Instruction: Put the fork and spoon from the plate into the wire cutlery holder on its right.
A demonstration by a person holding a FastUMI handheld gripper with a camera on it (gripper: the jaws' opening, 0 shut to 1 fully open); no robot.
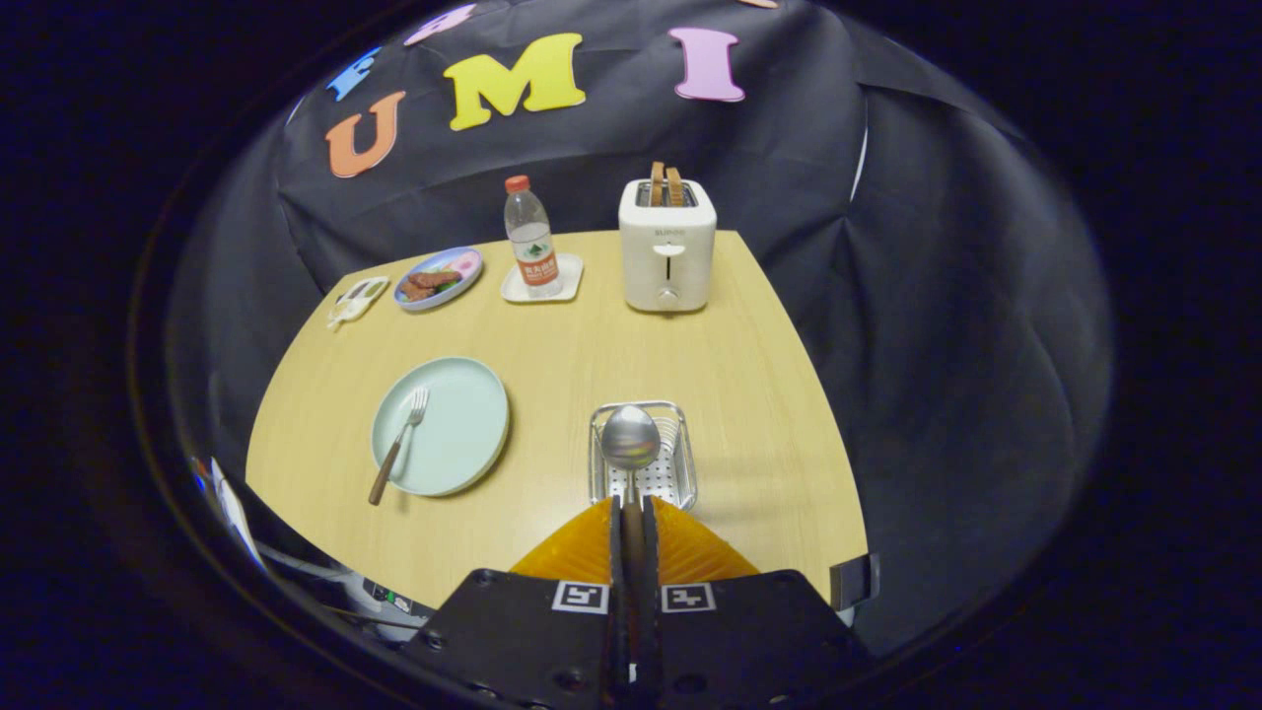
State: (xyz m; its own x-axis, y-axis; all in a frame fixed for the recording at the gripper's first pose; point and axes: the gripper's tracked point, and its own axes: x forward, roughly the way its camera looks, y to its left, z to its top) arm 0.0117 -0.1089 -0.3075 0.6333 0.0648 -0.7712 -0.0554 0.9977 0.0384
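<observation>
My gripper (pixel 631 505) is shut on the handle of a metal spoon (pixel 631 438), whose bowl sticks out ahead of the fingers. The spoon's bowl hangs over the wire cutlery holder (pixel 676 463), which stands on the table just ahead of the fingers. To the left of the holder lies a pale green plate (pixel 463 414). A fork (pixel 398 446) with a wooden handle rests on the plate's left side, its handle reaching over the rim toward the table's near edge.
At the back of the wooden table (pixel 749 375) stand a white toaster (pixel 667 247) with bread in it, a water bottle (pixel 531 240) on a small white tray, a blue plate of food (pixel 438 277) and a small packet (pixel 355 299). The table edge lies close on the right.
</observation>
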